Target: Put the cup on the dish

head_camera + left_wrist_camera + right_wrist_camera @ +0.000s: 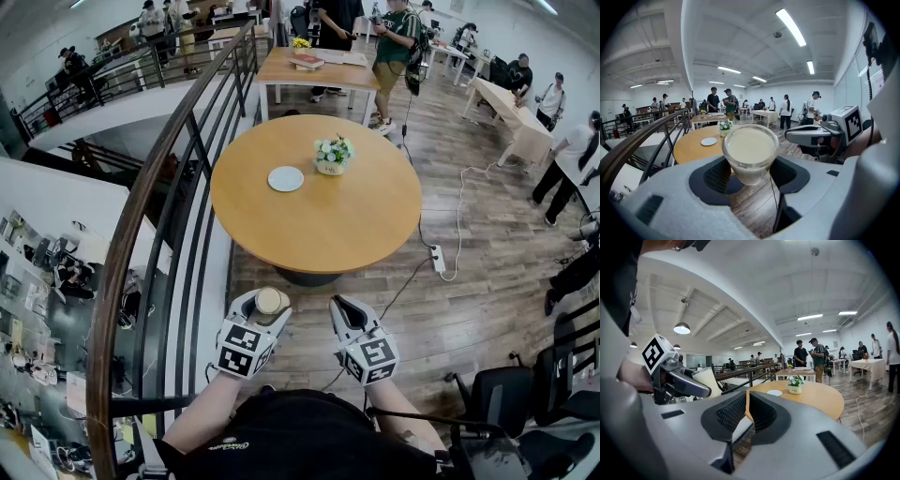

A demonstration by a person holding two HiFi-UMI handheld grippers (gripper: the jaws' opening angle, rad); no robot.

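Because the cup [269,299] looks filled and must stay upright, the left hand-held gripper [750,174] clasps its sides with jaws wide. It is held short of the surface [356,234]. The dish [286,178] lies well apart at 12 o'clock, with a flower pot [331,157] near it at 2 o'clock. The right hand-held gripper [339,307] is empty, jaws together.

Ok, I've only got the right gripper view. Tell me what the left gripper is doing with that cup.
Observer: The left gripper is closed on the cup, a pad on each side.
Operator: Give me its contents.
Observer: Pale, milky liquid almost to the rim; the cup is upright.
Operator: Place me against the table.
Observer: The head view shows the left gripper and the right gripper short of the round table's near edge, over the wood floor.
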